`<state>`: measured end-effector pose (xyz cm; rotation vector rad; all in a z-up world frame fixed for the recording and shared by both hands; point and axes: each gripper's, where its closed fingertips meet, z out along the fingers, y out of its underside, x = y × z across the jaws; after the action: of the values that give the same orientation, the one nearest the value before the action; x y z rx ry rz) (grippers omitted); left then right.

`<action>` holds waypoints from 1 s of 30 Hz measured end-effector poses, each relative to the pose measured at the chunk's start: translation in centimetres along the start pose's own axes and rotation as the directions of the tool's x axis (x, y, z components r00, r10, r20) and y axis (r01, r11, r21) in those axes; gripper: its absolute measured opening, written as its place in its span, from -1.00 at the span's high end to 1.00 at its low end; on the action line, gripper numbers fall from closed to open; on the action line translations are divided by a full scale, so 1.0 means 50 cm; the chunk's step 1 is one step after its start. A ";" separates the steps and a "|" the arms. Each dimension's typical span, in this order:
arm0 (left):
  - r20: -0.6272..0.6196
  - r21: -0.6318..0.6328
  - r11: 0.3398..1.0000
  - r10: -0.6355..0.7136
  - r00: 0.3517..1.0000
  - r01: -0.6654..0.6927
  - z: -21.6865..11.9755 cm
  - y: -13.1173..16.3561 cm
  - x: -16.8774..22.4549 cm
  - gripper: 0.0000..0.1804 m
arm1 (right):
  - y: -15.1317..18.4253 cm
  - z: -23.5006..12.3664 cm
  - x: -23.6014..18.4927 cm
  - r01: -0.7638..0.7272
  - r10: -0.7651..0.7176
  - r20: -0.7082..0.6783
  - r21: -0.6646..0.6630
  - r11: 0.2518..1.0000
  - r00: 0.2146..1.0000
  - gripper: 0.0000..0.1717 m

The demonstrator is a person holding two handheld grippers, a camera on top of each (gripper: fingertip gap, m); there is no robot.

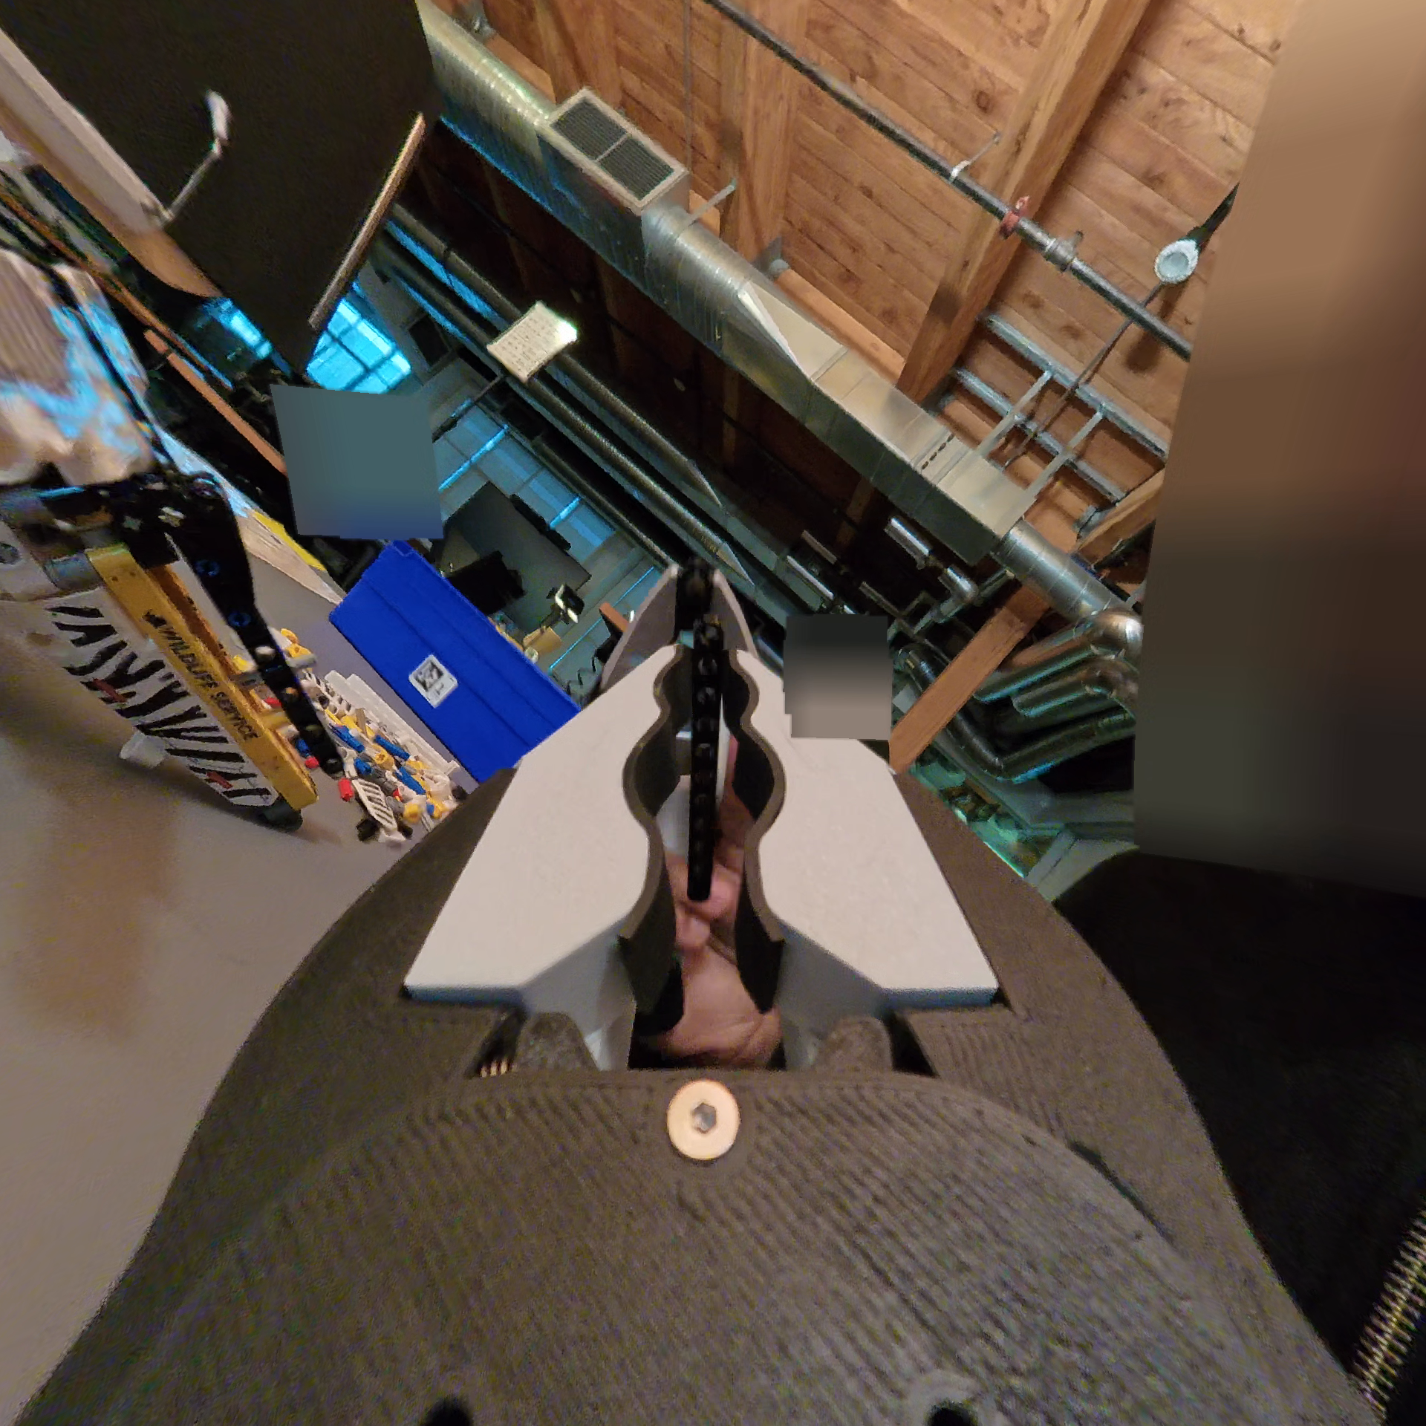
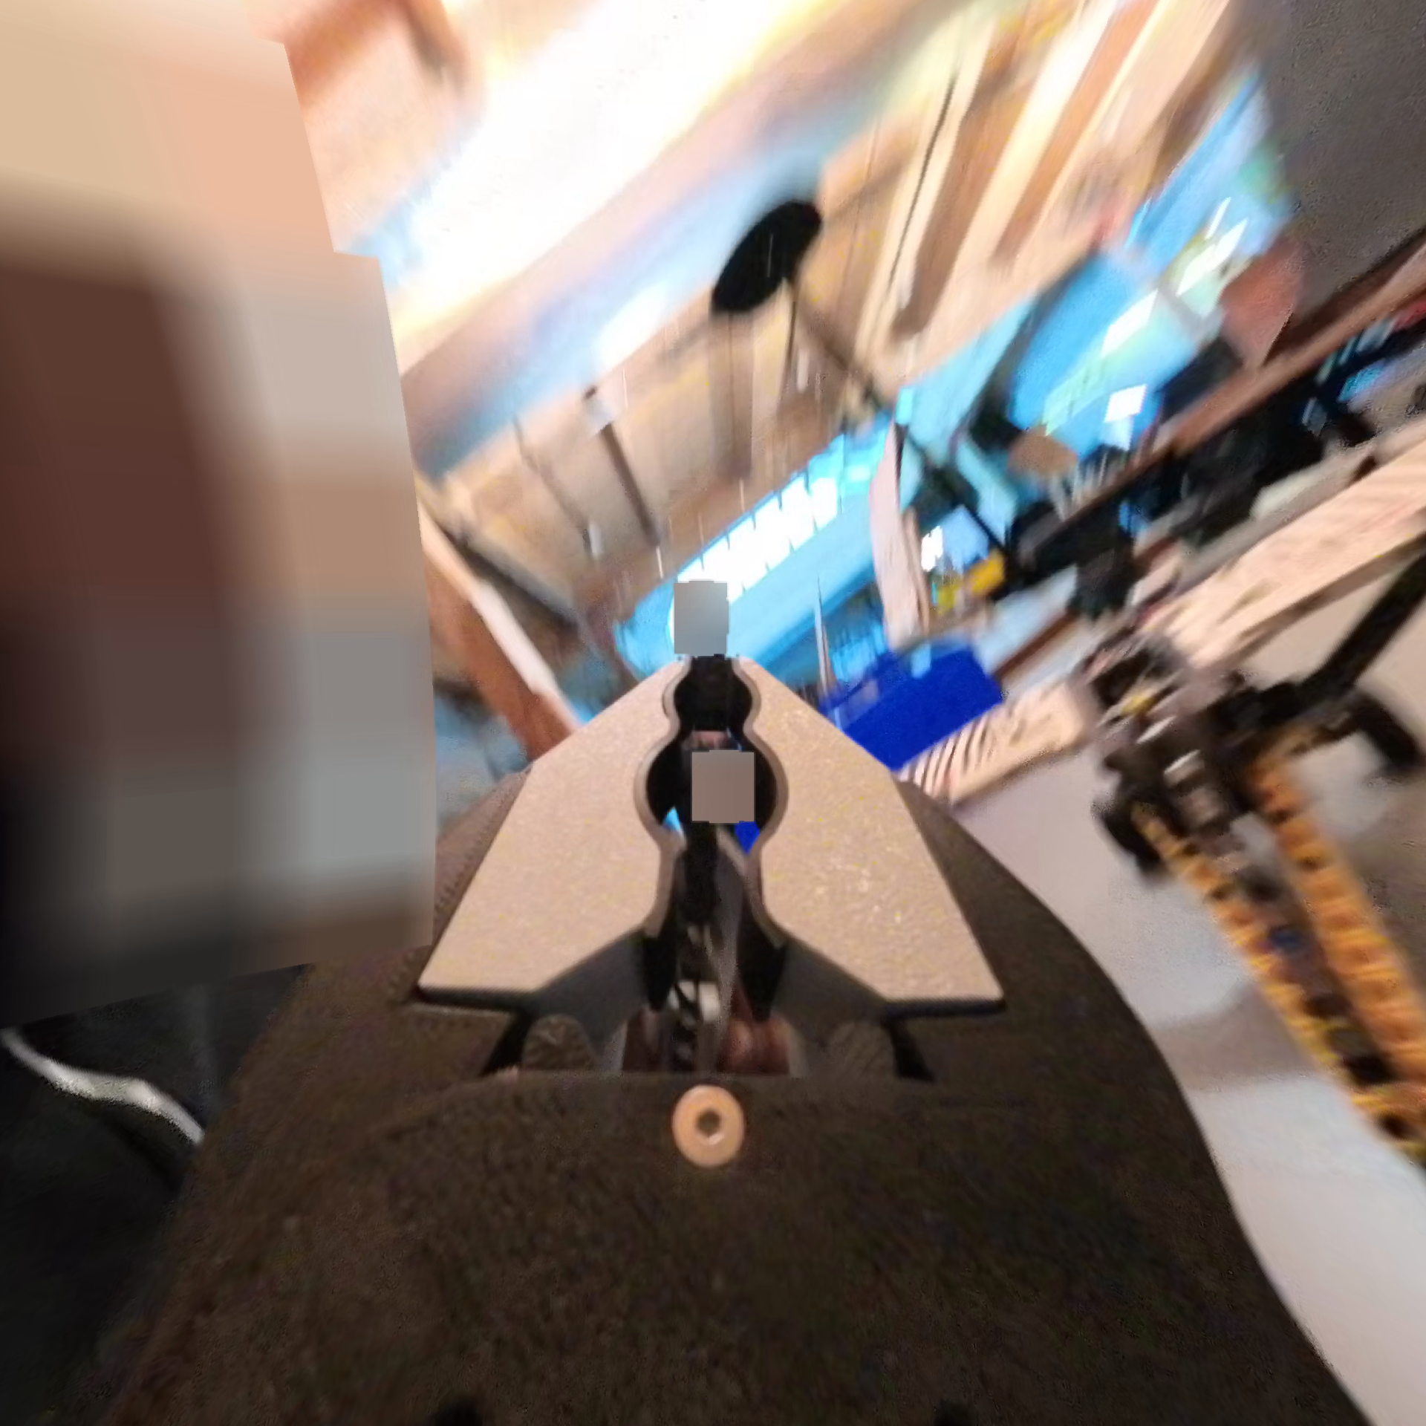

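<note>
My left gripper (image 1: 698, 609) is tilted up toward the ceiling and is shut on a thin black beam with a row of holes (image 1: 702, 733). The beam lies edge-on between the pads and runs back between the fingers. My right gripper (image 2: 706, 679) is also tilted up, and its view is blurred by motion. It is shut on a thin black piece (image 2: 704, 706) that fills the narrow slit at the fingertips. A brick-built model with yellow and black beams and a zebra-striped panel (image 1: 231, 718) stands on the grey table (image 1: 116, 887) to the left, and it shows at the right in the right wrist view (image 2: 1204, 772).
A pile of small coloured building parts (image 1: 386, 764) lies beside the model, with a blue bin (image 1: 455, 664) behind it; the bin also shows in the right wrist view (image 2: 926, 710). Wooden ceiling, metal ducts (image 1: 772, 309) and pipes fill the upper part. Blurred patches cover both outer sides. There is about 7 centimeters between the tips of the two grippers.
</note>
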<state>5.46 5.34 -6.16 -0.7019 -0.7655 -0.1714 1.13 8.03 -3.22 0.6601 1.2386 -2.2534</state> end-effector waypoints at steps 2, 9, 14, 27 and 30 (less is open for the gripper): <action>0.042 0.072 0.997 -0.015 0.999 0.012 -0.030 -0.024 -0.019 0.96 | -0.106 -0.061 0.018 -0.016 0.020 -0.022 0.166 0.986 1.000 0.95; 0.031 0.061 0.998 0.005 1.000 -0.007 -0.034 -0.038 -0.024 0.96 | -0.087 -0.087 0.035 0.294 -0.315 -0.240 -0.122 0.948 0.918 0.94; 0.057 0.009 1.000 0.018 0.998 -0.018 -0.028 -0.020 -0.030 0.97 | -0.089 -0.105 0.056 0.170 -0.183 -0.209 -0.078 0.982 0.961 0.95; 0.364 -0.199 0.979 0.028 0.931 0.049 -0.021 0.045 -0.133 0.97 | -0.097 -0.189 0.138 0.323 -0.451 -0.446 -0.335 0.885 0.773 0.94; 0.431 -0.223 0.973 0.038 0.902 0.065 -0.023 0.052 -0.156 0.97 | -0.078 -0.177 0.139 0.315 -0.438 -0.419 -0.331 0.889 0.796 0.94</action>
<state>1.52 5.79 -13.47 -0.9755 -1.1909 -0.1188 -5.04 16.26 -9.23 0.9927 2.0235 -2.2504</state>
